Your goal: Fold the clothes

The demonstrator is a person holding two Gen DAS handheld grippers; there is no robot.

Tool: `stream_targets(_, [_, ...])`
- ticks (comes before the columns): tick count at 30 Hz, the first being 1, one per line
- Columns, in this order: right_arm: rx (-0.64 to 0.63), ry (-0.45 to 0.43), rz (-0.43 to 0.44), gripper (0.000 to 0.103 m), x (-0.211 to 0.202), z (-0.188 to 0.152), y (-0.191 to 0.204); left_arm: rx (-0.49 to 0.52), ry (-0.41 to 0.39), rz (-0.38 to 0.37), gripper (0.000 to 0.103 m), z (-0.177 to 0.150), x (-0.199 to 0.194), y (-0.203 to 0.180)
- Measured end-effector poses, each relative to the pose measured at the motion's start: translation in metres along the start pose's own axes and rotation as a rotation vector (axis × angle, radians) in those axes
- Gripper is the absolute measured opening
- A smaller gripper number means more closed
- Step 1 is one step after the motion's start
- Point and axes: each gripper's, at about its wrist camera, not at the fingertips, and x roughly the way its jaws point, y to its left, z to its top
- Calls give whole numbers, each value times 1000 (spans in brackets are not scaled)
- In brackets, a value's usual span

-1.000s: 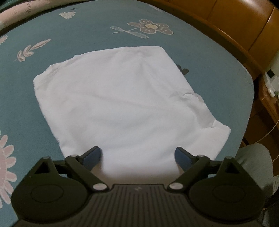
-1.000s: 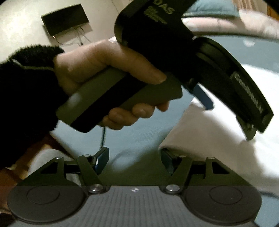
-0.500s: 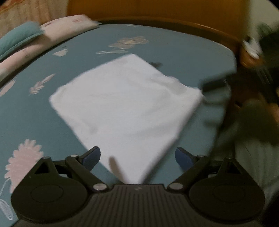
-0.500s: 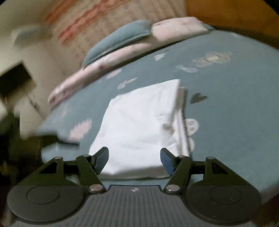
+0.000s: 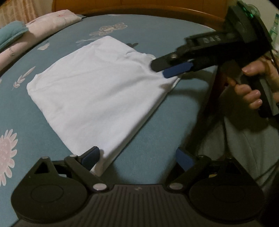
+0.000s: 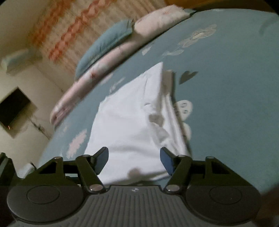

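Observation:
A folded white garment (image 5: pixel 97 90) lies flat on the teal flowered bedspread (image 5: pixel 165 139). My left gripper (image 5: pixel 137 158) is open at the garment's near corner, which lies just inside its left finger (image 5: pixel 90 157). In the left wrist view my right gripper (image 5: pixel 160 69), held by a hand (image 5: pixel 252 82), hovers over the garment's right corner. In the right wrist view the garment (image 6: pixel 132 118) shows layered, rumpled edges on its right side. The right gripper (image 6: pixel 134 158) has its jaws closing, still wide apart, with the garment's near edge between them and neither pad pressing on it.
Pink and teal pillows (image 6: pixel 113 43) lie along the far side of the bed. A wooden bed frame (image 5: pixel 157 10) curves around the far edge. The person's grey-clad leg (image 5: pixel 244 148) is at the bed's right edge. A dark screen (image 6: pixel 14 108) hangs on the wall.
The left wrist view has swung so the garment's corner now sits by the left finger. The right gripper turned away from the left hand and came in over the garment's right edge.

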Motion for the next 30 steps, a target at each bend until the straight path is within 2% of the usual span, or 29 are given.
stream_targets(2, [-55, -51, -19, 70, -11, -3, 5, -39, -21, -7, 93, 6, -11, 11])
stream_targets(4, [-158, -93, -95, 68, -16, -7, 15, -76, -73, 20, 93, 19, -23, 21])
stream_targets(5, [-192, -105, -137, 64, -17, -9, 19, -93, -104, 38, 93, 27, -29, 26])
stream_targets(8, [-126, -99, -186, 51, -21, -15, 14, -113, -163, 62, 93, 46, -31, 30])
stream_targets(12, [-32, -81, -159, 42, -25, -21, -1, -121, -204, 80, 93, 64, -17, 28])
stream_targets(17, [37, -56, -140, 37, -27, -19, -15, -149, -176, 16, 93, 65, 13, 21])
stream_targets(26, [161, -48, -71, 38, -11, -10, -27, -197, -134, -8, 93, 48, 26, 20])
stream_targets(27, [155, -50, -69, 31, -9, -10, -26, -202, -134, -10, 93, 47, 25, 21])
stream_targets(29, [128, -56, -84, 9, -10, -11, -22, -195, -135, -18, 93, 49, 23, 19])
stream_targets(30, [117, -67, -82, 8, -14, -11, -20, -191, -136, -21, 93, 49, 21, 18])
